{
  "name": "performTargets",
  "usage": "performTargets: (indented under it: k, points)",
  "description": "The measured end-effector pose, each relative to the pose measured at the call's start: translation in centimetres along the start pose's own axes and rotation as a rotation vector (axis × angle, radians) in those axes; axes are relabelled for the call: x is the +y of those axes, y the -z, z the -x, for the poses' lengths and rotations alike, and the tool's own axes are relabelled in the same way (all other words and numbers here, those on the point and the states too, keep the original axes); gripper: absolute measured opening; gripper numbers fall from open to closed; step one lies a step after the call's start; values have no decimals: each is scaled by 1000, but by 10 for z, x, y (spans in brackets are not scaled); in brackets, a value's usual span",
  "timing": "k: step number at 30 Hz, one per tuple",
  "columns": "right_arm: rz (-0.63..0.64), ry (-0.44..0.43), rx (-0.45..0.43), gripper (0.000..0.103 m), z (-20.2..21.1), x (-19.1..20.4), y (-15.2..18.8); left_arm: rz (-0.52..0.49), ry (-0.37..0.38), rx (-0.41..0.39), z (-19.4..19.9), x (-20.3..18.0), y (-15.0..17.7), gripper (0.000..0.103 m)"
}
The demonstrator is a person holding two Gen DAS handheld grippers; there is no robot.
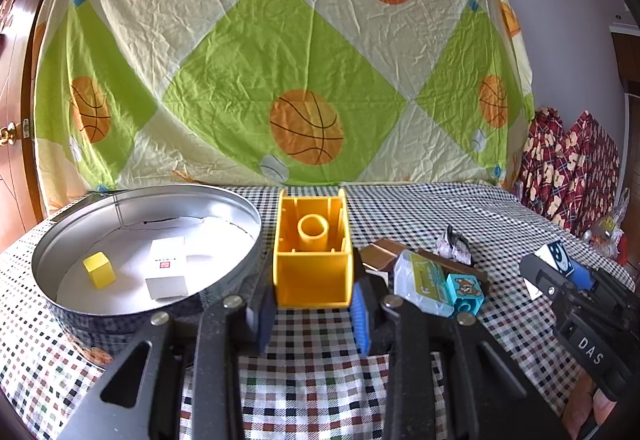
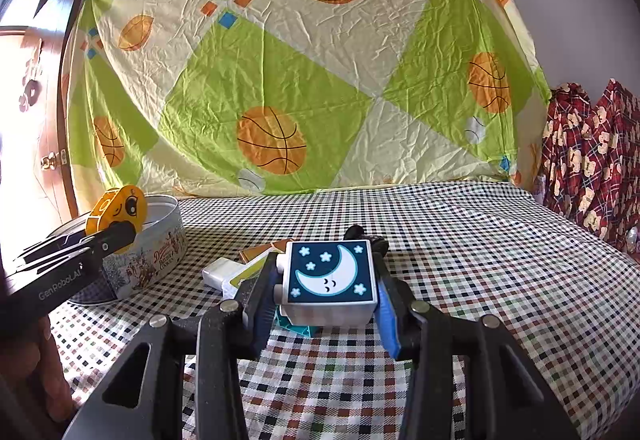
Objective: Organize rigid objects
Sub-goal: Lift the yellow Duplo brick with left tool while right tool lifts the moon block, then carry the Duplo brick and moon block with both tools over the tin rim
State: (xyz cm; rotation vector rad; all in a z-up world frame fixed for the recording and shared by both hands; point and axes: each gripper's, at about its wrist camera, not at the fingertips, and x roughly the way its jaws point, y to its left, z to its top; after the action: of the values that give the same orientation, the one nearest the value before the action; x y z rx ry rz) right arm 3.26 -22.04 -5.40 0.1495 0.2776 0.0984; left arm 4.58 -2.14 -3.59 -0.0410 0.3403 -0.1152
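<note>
My left gripper (image 1: 314,304) is shut on a yellow toy block (image 1: 314,260), whose hollow underside faces the camera. It hangs just right of a round metal tin (image 1: 48,260) that holds a small yellow cube (image 1: 99,269) and a white box (image 1: 167,273). In the right wrist view, the left gripper (image 2: 120,232) holds this yellow block (image 2: 120,208) over the tin's rim (image 2: 168,208). My right gripper (image 2: 328,304) is shut on a white block with a moon picture (image 2: 330,276). The right gripper (image 1: 556,264) also shows at the right of the left wrist view.
On the checked cloth (image 1: 320,380) lie a teal bear block (image 1: 466,290), a plastic packet (image 1: 422,282), a brown box (image 1: 380,256) and a foil wrapper (image 1: 456,242). A patterned sheet (image 1: 300,60) hangs behind. Red plaid fabric (image 2: 592,160) sits at the right.
</note>
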Motion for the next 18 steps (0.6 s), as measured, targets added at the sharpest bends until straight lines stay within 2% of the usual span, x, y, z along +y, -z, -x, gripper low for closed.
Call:
performTargets:
  k: [18]
  points:
    - [17,14,-8,45,-1,11,-1,15,-24,-29,7,9,3,30]
